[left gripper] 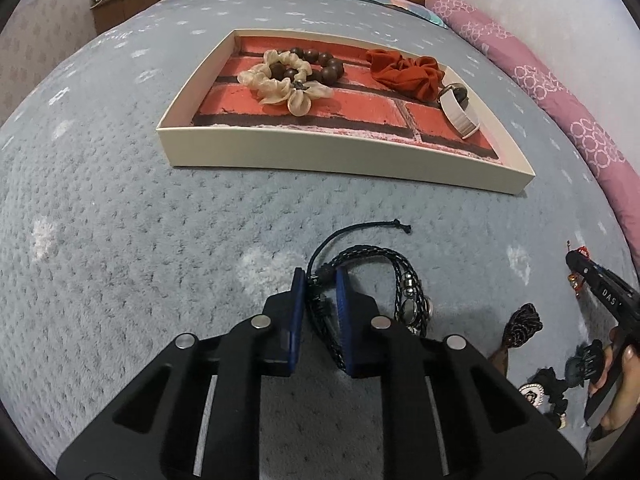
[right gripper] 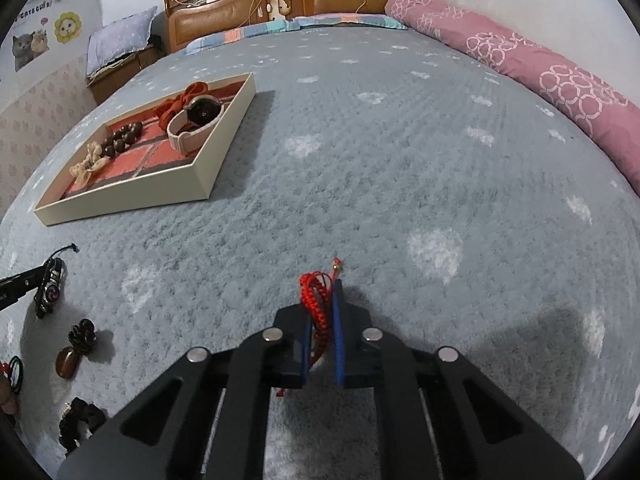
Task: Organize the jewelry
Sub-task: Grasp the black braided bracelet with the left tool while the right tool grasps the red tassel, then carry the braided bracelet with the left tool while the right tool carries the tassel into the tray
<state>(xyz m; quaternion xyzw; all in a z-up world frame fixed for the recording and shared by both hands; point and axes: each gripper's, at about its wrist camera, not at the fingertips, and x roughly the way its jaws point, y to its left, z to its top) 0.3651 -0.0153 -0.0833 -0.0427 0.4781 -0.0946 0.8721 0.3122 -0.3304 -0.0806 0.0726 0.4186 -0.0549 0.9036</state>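
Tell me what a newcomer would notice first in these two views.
First, the cream tray with its red brick-print floor, lying on the grey bedspread and holding scrunchies, wooden beads and a watch. Then the two grippers: the left gripper closed on a black braided bracelet, the right gripper pinching a red woven cord bracelet.

A: Legible text logged? The right gripper [left gripper: 576, 264], seen from the left wrist camera, carried white letters "DAS" on its black body, cut off after that.

B: Noted. The wall poster [right gripper: 30, 36] with cartoon cats showed lettering resembling "CATS", too blurred to confirm. Nothing else was readable.
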